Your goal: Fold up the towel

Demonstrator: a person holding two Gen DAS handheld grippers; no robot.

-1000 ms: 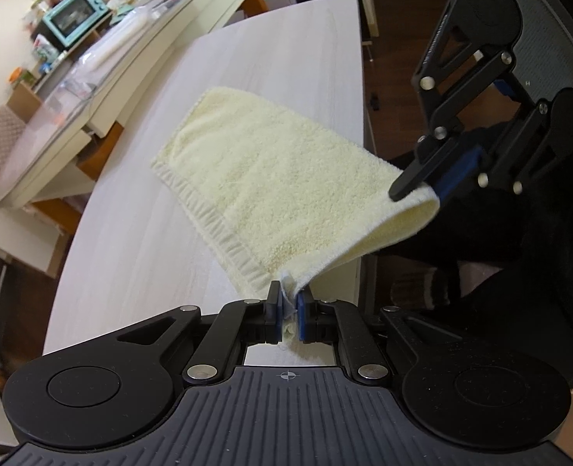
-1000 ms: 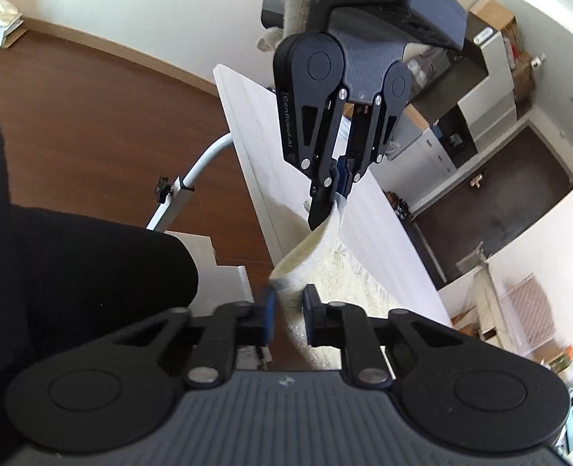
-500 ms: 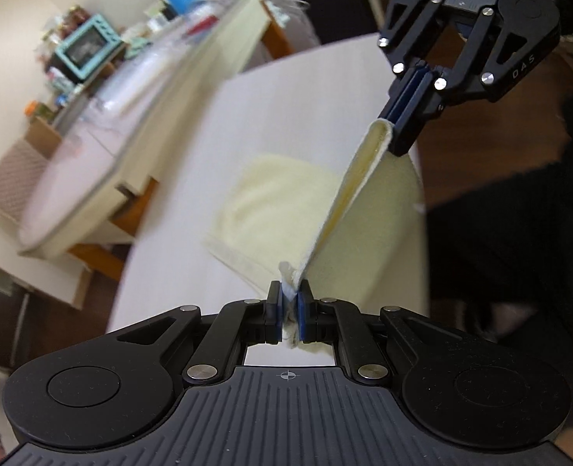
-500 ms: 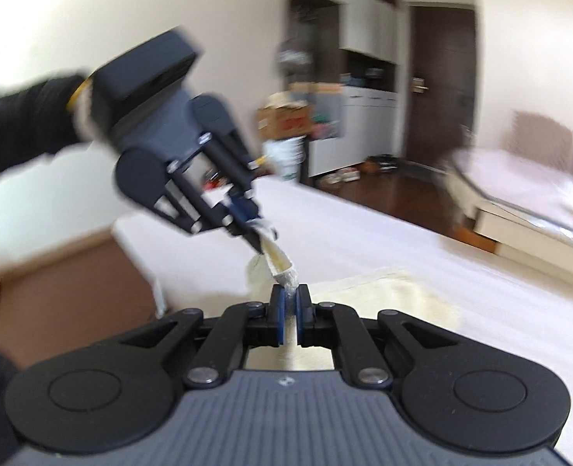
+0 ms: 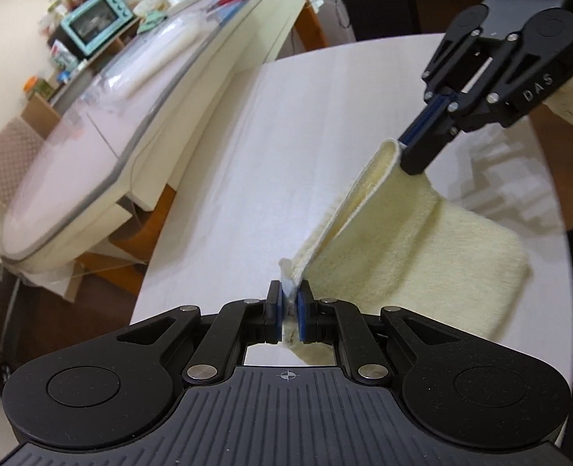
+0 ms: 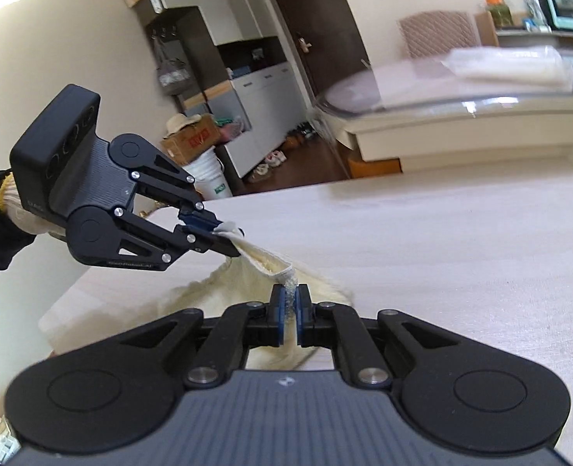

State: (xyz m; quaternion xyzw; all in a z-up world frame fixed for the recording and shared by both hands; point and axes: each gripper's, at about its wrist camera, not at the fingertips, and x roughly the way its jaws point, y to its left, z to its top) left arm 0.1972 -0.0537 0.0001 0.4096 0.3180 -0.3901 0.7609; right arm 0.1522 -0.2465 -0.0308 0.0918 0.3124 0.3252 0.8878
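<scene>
A pale yellow towel (image 5: pixel 434 256) lies partly on the white table (image 5: pixel 247 178); its near edge is lifted and stretched between both grippers. My left gripper (image 5: pixel 289 303) is shut on one corner of the lifted edge. My right gripper (image 5: pixel 410 151) is shut on the other corner, higher and farther across the table. In the right wrist view my right gripper (image 6: pixel 291 303) pinches the towel (image 6: pixel 263 264), and the left gripper (image 6: pixel 224 237) holds the edge at left. The rest of the towel sags to the table under the lifted edge.
A long glass-topped counter (image 5: pixel 92 128) with a teal toaster oven (image 5: pixel 92 27) and clutter runs along the table's left side. In the right wrist view, cabinets (image 6: pixel 255 89), a cardboard box (image 6: pixel 193 139) and a white bucket (image 6: pixel 209 178) stand beyond the table's end.
Both grippers have carried the lifted towel edge up and across the table, away from the table's edge. The towel part on the table has folded under the lifted edge.
</scene>
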